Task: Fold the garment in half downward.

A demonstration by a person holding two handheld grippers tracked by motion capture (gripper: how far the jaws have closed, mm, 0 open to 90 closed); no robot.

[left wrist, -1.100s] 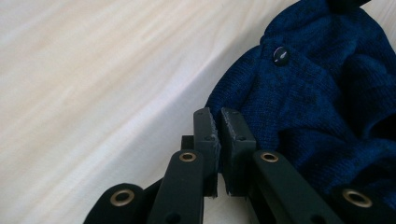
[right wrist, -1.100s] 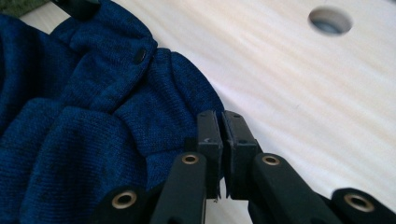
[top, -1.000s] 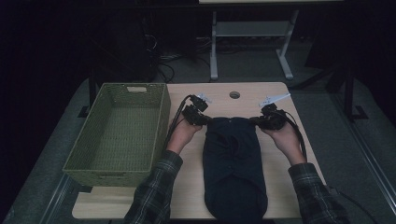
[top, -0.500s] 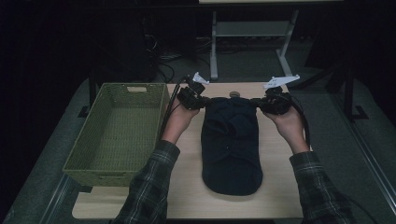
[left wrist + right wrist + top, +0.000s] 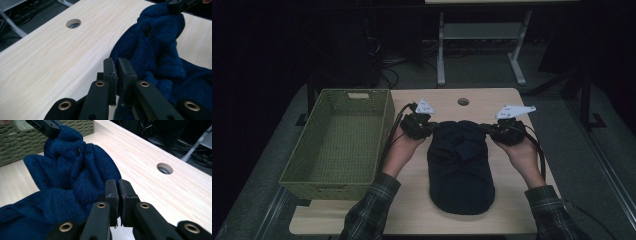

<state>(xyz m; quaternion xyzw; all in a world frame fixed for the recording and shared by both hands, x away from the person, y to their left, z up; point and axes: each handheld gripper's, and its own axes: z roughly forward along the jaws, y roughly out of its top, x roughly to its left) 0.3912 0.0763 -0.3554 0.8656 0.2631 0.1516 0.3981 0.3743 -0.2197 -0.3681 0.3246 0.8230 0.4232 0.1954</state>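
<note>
Jaws closed on navy knit garment point(image 5: 460, 165), left gripper point(image 5: 426, 131), right gripper point(image 5: 492, 131), palms inward

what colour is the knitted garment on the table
Dark blue knit garment, clearest in the right gripper view.

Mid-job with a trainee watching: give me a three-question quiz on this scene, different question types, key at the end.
1. True or false: the sweater lies inside the basket.
2. Which side of the sweater is the basket on in the high view? A) left B) right C) far end
3. Fill in: each tongs, left tongs and right tongs, has its jaws pressed nearly together at a far corner of the ____.

Key: 1. False, it lies on the table. 2. A. 3. sweater.
</note>
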